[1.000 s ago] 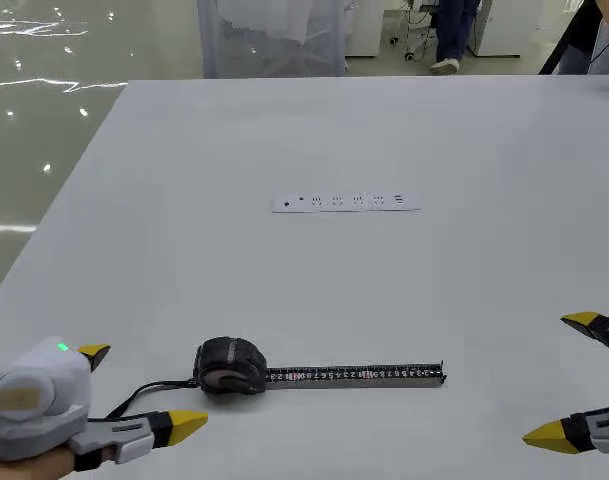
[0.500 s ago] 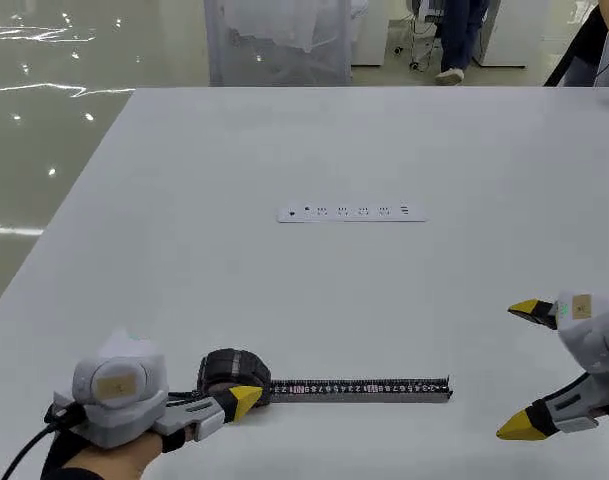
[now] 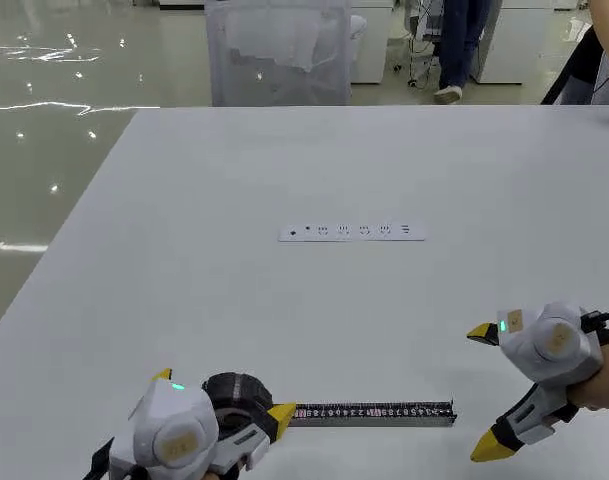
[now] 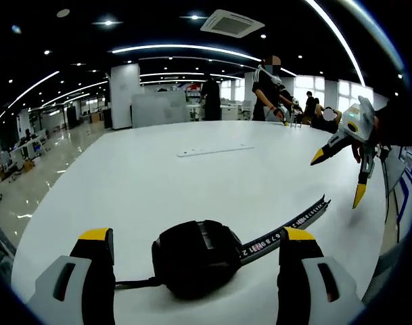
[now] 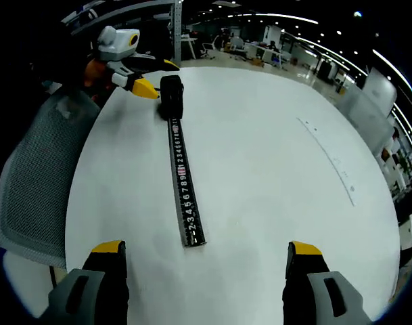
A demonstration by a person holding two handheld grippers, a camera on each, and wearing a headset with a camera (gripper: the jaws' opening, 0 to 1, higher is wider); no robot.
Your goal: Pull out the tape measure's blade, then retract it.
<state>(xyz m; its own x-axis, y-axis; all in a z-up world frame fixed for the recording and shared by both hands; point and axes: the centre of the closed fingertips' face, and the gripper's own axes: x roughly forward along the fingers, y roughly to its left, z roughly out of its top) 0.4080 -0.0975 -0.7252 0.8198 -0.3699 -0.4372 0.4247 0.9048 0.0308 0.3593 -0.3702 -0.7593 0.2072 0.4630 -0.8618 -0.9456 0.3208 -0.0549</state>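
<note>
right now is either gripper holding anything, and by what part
Nothing is held. The left gripper is open around the tape case, gaps on both sides; the right gripper is open, short of the blade end.

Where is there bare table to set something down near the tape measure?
Bare table lies between the power strip and the far edge, and between the strip and the blade. The near edge is crowded: left gripper straddles the case, right gripper sits beyond the blade's tip.

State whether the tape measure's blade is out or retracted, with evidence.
Out: the numbered blade lies along the table, running from the black case to its free end.
</note>
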